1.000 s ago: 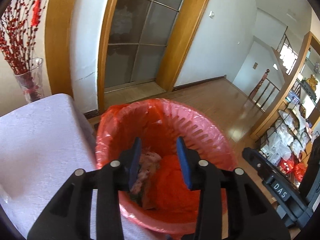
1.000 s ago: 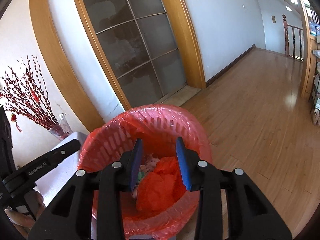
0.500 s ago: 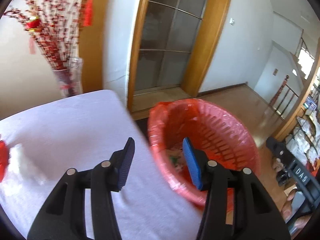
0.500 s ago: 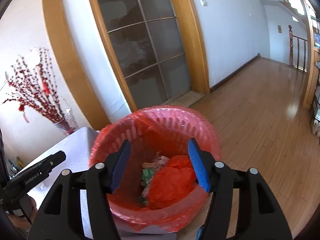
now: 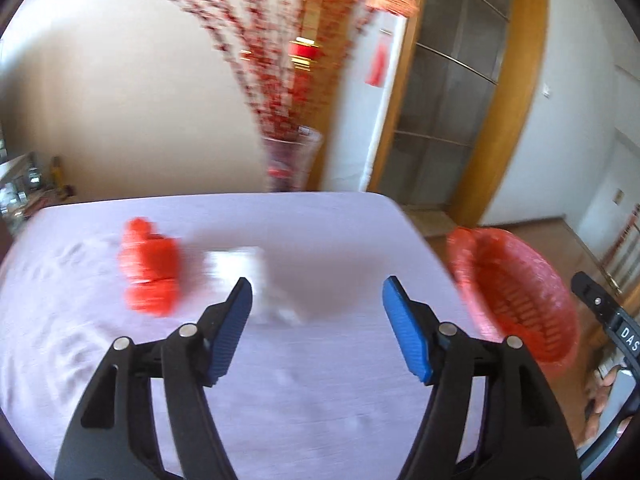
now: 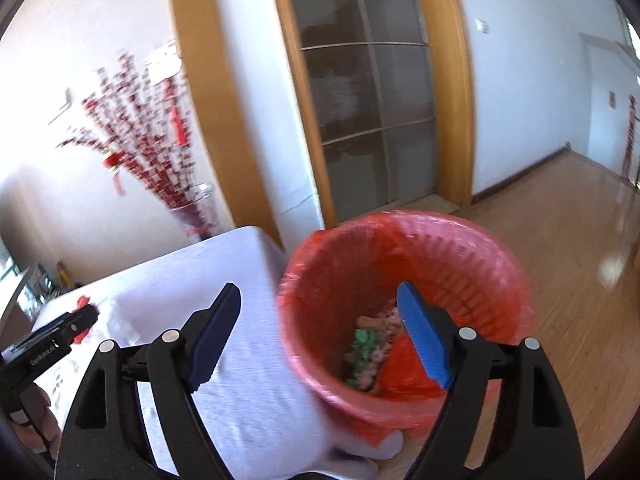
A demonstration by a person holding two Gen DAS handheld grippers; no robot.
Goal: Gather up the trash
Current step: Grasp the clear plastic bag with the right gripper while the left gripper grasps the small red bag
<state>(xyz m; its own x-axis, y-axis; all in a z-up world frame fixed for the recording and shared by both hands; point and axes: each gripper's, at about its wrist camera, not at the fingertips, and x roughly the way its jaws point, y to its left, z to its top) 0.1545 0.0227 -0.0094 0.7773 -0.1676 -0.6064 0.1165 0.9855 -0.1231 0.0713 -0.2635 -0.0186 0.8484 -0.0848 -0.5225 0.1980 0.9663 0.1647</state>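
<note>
My left tongs (image 5: pixel 317 302) and my right tongs (image 6: pixel 319 312) both tip downward, their jaws opening wide with nothing between them.

This looks like a room in a home. It has a shiny wood floor (image 6: pixel 560 264), a glass door in a wood frame (image 6: pixel 372 120), and a tabletop (image 5: pixel 312 232) with a cloth. The blurry vase of red twigs (image 5: pixel 290 160) seems like holiday decoration.

Bright daylight, heavy motion blur, fisheye bending at edges, floor (image 6: pixel 580 280) glare.
</note>
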